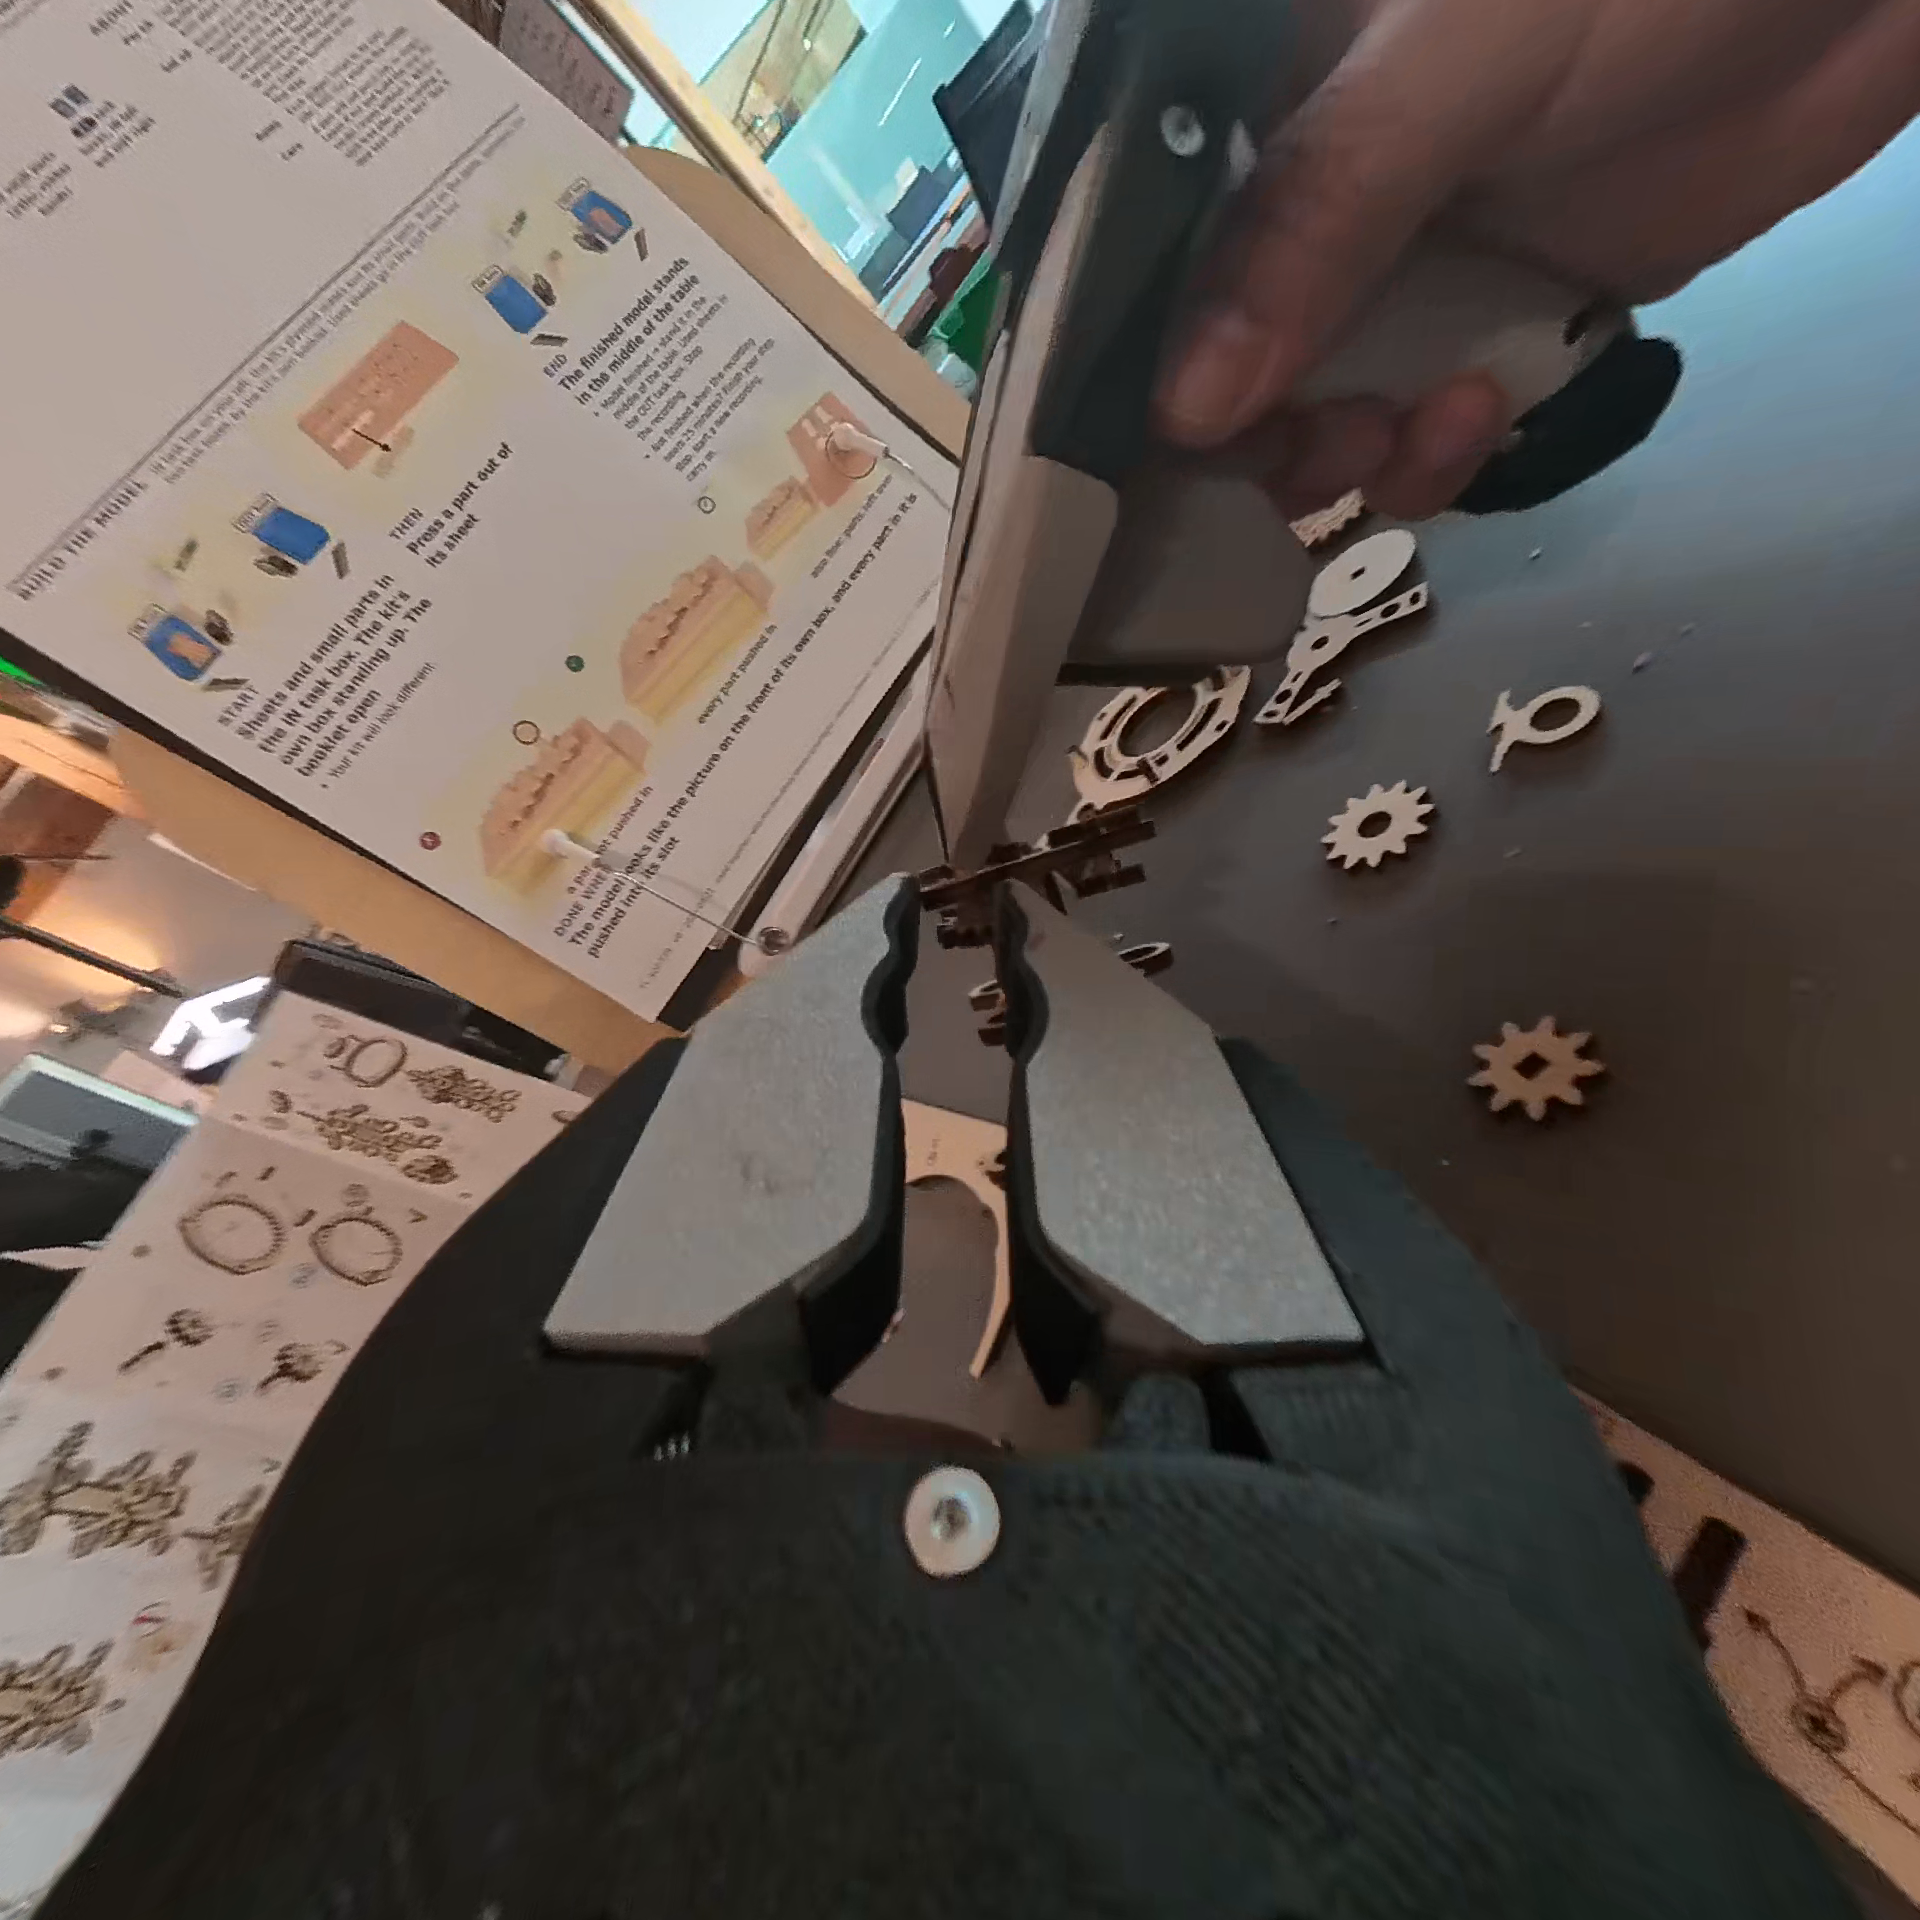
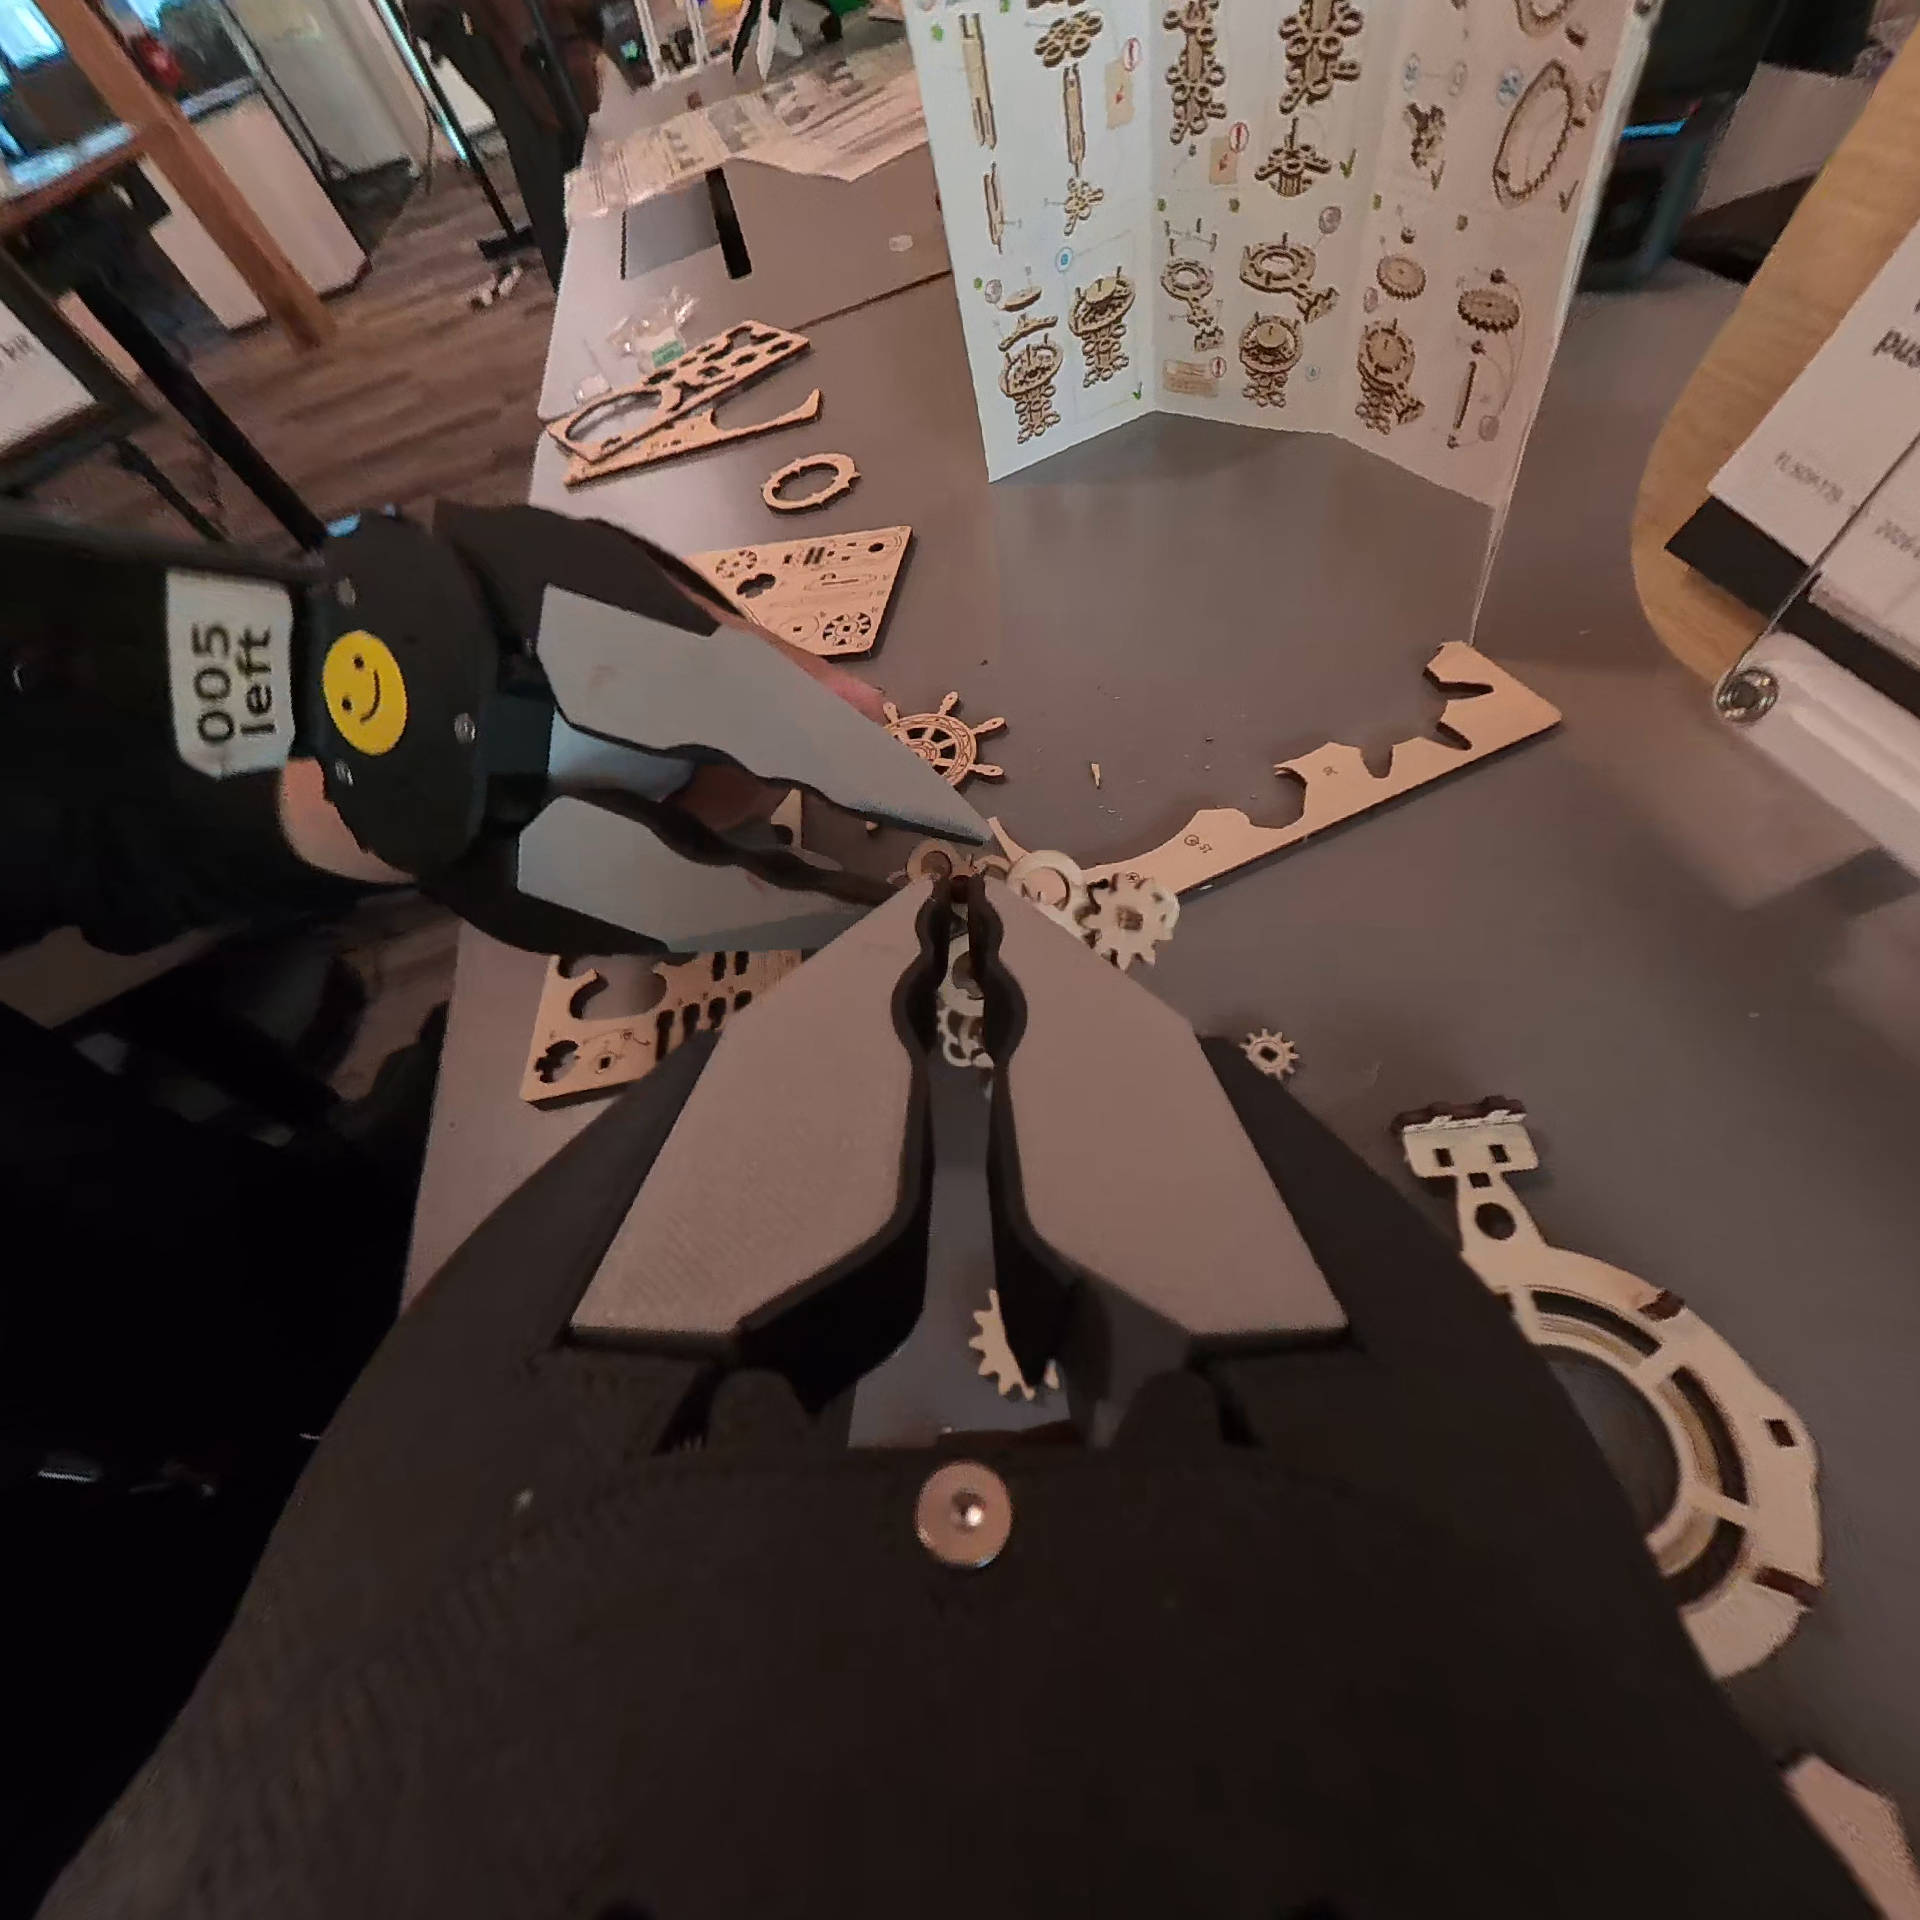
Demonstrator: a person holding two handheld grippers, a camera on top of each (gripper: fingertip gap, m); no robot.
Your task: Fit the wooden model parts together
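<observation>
A small wooden gear assembly (image 1: 1049,868) hangs above the dark table (image 1: 1662,935), held between both grippers. My left gripper (image 1: 958,906) is shut on its near end. My right gripper (image 1: 971,831) comes down from above in a person's hand, and its tip meets the same assembly. In the right wrist view my right gripper (image 2: 951,885) is closed to a narrow slit on the assembly (image 2: 1091,904). The left gripper (image 2: 940,857) comes in from the left and pinches a round piece there. The exact contact points are hidden by the fingers.
Loose gears (image 1: 1377,826) (image 1: 1536,1068), a ring frame (image 1: 1153,727), a disc and a perforated arm (image 1: 1340,644) lie behind. A larger ring frame (image 2: 1662,1403), a ship's wheel (image 2: 945,738), punched-out sheets (image 2: 1351,769) (image 2: 821,592) and a standing booklet (image 2: 1247,229) surround the work spot. An instruction sheet (image 1: 416,416) stands at left.
</observation>
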